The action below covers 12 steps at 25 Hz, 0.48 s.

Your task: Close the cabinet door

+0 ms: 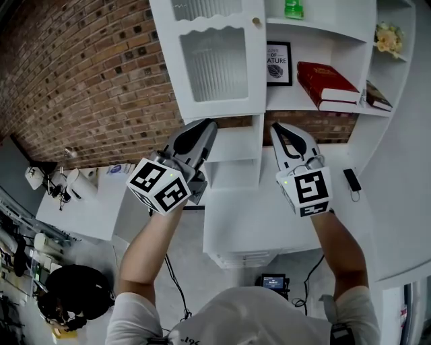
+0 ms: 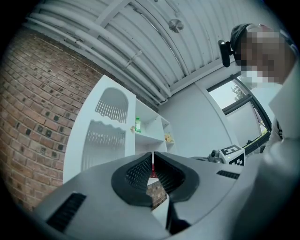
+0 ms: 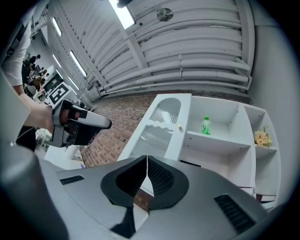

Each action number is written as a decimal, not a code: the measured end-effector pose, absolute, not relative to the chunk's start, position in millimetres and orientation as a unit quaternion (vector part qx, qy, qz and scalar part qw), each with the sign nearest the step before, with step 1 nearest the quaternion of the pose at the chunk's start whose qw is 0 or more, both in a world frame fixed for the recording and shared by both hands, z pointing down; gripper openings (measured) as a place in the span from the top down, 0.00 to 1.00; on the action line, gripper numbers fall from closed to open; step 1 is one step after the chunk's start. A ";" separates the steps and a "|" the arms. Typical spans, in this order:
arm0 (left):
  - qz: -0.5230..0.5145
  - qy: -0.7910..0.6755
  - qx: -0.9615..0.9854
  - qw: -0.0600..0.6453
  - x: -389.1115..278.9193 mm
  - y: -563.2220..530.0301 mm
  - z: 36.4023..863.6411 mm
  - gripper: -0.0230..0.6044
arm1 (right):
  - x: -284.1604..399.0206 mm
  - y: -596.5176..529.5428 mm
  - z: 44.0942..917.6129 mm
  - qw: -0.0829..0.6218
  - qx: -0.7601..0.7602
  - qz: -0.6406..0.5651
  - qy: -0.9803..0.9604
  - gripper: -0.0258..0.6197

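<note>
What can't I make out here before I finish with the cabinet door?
- Behind the cabinet door: head view, its ribbed glass blurs everything.
- Green bottle: head view, cut off by the top edge; its label is too small in both gripper views.
- Framed sign: head view, left part is behind the door's edge, and the print is too small to read.

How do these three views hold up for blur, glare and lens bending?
Head view: sharp and evenly lit, though the fisheye bows the cabinet door and brick wall. Left gripper view: dark round vignette, window washed out, a mosaic patch laid over a face. Right gripper view: ceiling light strip glares at top.
</note>
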<state>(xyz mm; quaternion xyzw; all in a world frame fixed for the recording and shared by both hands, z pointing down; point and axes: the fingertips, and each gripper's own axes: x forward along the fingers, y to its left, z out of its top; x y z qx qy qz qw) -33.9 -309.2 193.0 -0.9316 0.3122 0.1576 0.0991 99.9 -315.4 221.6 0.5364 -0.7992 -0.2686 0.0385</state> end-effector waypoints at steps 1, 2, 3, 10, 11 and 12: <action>0.156 0.310 -0.932 0.099 -35.4 -307.2 195.7 0.93 | 96.9 -313.6 221.8 0.039 0.536 -0.268 -0.800 0.92; 0.154 0.308 -0.934 0.099 -36.7 -305.3 198.5 0.93 | 94.1 -312.0 221.9 0.041 0.535 -0.269 -0.800 0.92; 0.152 0.306 -0.935 0.098 -38.0 -303.7 201.4 0.93 | 91.6 -310.6 222.0 0.042 0.535 -0.271 -0.799 0.92; 0.145 0.313 -0.936 0.073 -46.1 -292.8 224.2 0.93 | 82.7 -297.3 232.6 0.047 0.536 -0.265 -0.800 0.92; 0.145 0.312 -0.936 0.071 -47.4 -290.7 227.4 0.93 | 81.9 -295.1 235.0 0.048 0.536 -0.262 -0.801 0.92; 0.144 0.311 -0.937 0.069 -48.7 -288.5 230.7 0.93 | 81.1 -292.6 237.4 0.048 0.537 -0.259 -0.801 0.92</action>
